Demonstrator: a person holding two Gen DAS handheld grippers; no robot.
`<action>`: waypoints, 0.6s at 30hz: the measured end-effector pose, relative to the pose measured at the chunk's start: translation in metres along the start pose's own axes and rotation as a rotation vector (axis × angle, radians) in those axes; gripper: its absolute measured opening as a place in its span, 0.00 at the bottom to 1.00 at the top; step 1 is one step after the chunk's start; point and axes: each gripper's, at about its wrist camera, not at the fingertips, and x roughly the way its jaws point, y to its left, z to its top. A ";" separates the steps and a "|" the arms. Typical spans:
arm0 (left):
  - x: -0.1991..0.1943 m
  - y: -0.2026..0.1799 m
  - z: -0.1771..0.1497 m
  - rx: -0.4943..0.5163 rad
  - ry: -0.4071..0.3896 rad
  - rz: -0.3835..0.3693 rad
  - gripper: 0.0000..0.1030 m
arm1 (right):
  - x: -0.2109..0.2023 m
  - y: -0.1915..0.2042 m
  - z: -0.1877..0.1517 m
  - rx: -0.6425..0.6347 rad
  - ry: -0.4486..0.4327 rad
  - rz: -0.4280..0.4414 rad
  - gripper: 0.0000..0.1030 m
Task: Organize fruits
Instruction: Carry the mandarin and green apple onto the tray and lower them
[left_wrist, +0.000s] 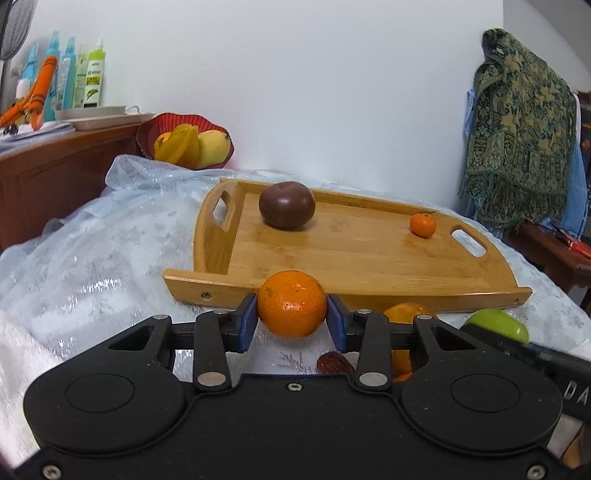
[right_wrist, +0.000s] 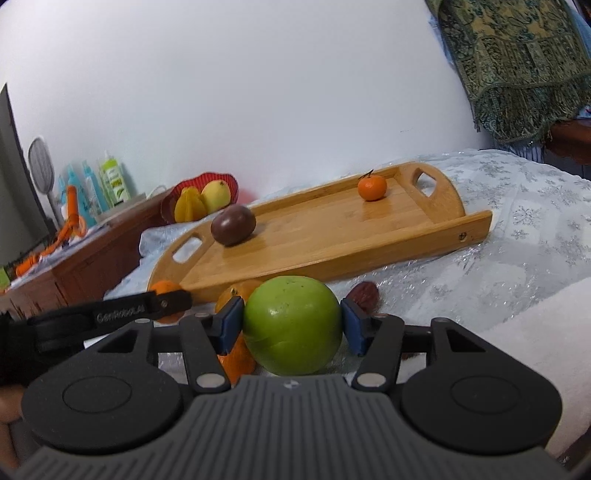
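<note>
Left tool (left_wrist: 291, 319) pinching orange (left_wrist: 291, 303), pads against both sides, low centre of left view, just before tray (left_wrist: 351, 258). Right tool (right_wrist: 291, 325) pinching green apple (right_wrist: 292, 325), centre of right view. On tray: dark fruit (left_wrist: 287, 210) upper middle, small tangerine (left_wrist: 423, 224) toward right handle. Second orange (left_wrist: 406, 314) and date (left_wrist: 334, 363) on cloth (left_wrist: 92, 266) behind tools. Red bowl (left_wrist: 166, 123) of yellow fruit upper left.

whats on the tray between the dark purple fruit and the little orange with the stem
Nothing: the wooden tray is bare between the dark purple fruit and the small orange, clear in both wrist views.
</note>
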 end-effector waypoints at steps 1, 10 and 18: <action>0.001 0.000 0.003 0.009 0.006 -0.002 0.36 | 0.000 -0.001 0.004 -0.003 -0.005 -0.003 0.58; 0.022 0.003 0.046 0.043 0.000 -0.019 0.36 | 0.021 -0.013 0.059 -0.073 -0.070 -0.047 0.58; 0.067 0.000 0.078 0.092 0.069 -0.040 0.36 | 0.069 -0.036 0.111 -0.160 -0.046 -0.101 0.58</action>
